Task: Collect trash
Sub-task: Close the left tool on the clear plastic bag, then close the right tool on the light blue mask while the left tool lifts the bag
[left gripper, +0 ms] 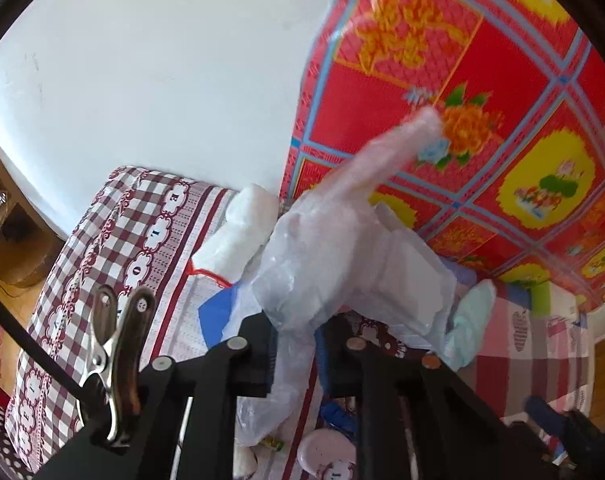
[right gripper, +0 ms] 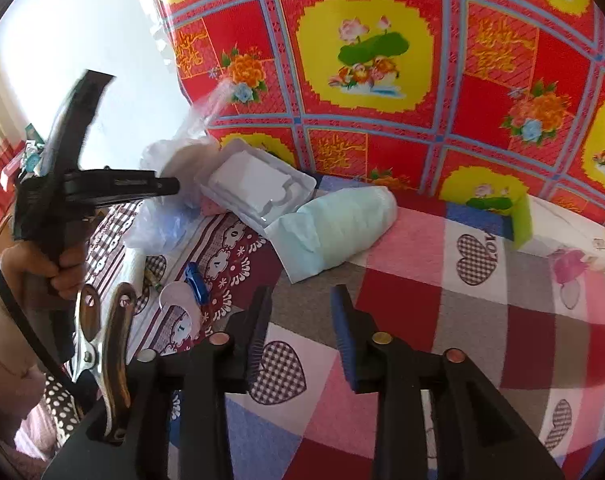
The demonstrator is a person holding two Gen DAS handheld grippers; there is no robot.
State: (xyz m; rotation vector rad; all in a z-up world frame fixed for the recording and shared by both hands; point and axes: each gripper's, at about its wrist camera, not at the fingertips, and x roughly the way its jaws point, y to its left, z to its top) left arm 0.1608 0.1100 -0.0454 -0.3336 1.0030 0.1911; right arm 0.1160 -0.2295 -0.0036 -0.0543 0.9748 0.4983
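Fingers of your left gripper point(left gripper: 296, 354), at the bottom centre of its view, pinch a clear plastic bag point(left gripper: 342, 256) that billows up through mid-frame. Your right gripper point(right gripper: 302, 332) stands with its fingers apart and nothing between them, low over the patchwork bed point(right gripper: 482, 320). Beyond it, toward the upper left, lie a small blue scrap point(right gripper: 194, 278), a pale green wrapper point(right gripper: 338, 226) and a white plastic tray point(right gripper: 258, 184). Farthest back hangs a red flowered cloth point(right gripper: 382, 60).
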